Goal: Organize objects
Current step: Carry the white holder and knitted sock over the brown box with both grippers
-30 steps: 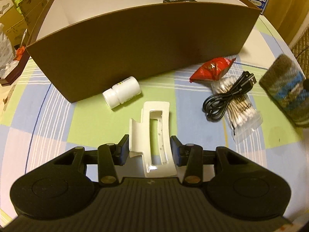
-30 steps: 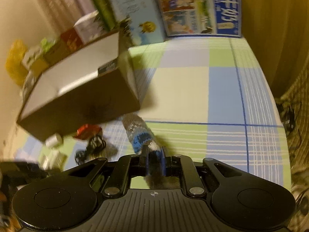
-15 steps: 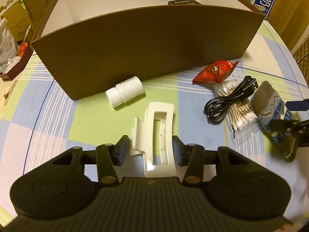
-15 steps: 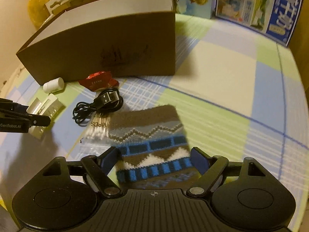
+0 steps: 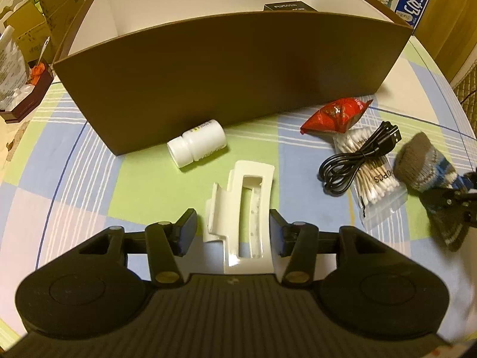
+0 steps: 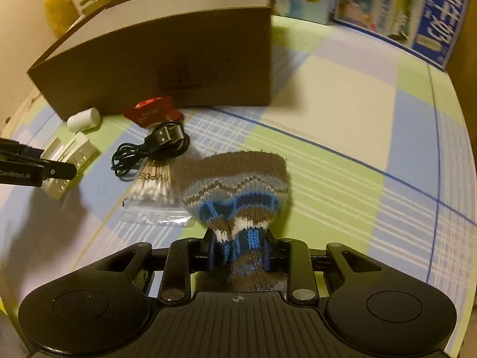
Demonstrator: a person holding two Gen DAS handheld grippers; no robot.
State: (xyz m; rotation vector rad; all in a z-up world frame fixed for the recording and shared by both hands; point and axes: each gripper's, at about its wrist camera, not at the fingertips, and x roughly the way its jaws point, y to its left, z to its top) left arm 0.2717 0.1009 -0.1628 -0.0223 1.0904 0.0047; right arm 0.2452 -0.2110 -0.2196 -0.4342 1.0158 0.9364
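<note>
two grippers | right gripper [image 6: 237, 252] pinches knitted sock [image 6: 235, 185] | left gripper [image 5: 232, 229] straddles glossy claw clip [image 5: 243, 205]

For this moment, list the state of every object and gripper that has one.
Left gripper: open, straddling the white plastic hair claw clip, which lies flat.
Right gripper: shut on the brown-and-blue knitted pouch.
Brown cardboard box: open-topped.
White pill bottle: on its side, capped.
Black USB cable: coiled, atop the bag of cotton swabs.
</note>
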